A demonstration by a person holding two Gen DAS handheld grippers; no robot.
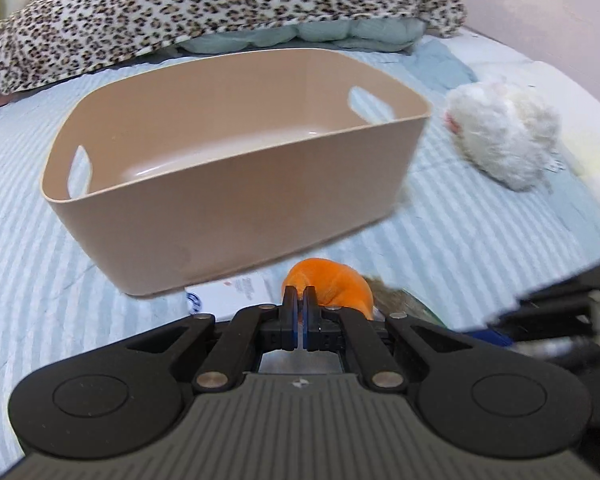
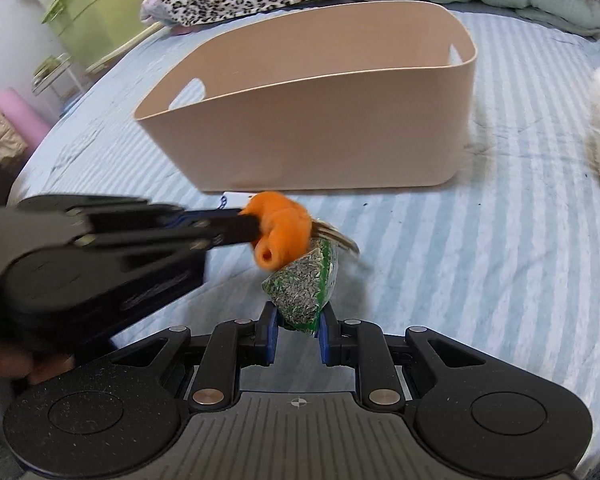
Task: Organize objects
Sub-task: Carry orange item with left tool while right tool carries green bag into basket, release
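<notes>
An empty tan plastic bin [image 1: 228, 200] with cut-out handles stands on the striped bed; it also shows in the right wrist view [image 2: 320, 136]. My left gripper [image 1: 299, 300] is shut on an orange plush toy [image 1: 332, 284], held just in front of the bin's near wall; the toy [image 2: 280, 236] and the left gripper [image 2: 244, 224] show in the right wrist view too. My right gripper [image 2: 298, 320] is shut on a green bag of seeds [image 2: 304, 284], right under the orange toy. A white fluffy toy [image 1: 504, 132] lies to the right of the bin.
A white card or packet [image 1: 228, 292] lies at the bin's near base. A leopard-print blanket [image 1: 204, 8] is heaped behind the bin. A pink wall [image 1: 560, 20] is at the right. Green furniture [image 2: 100, 8] stands beyond the bed's left edge.
</notes>
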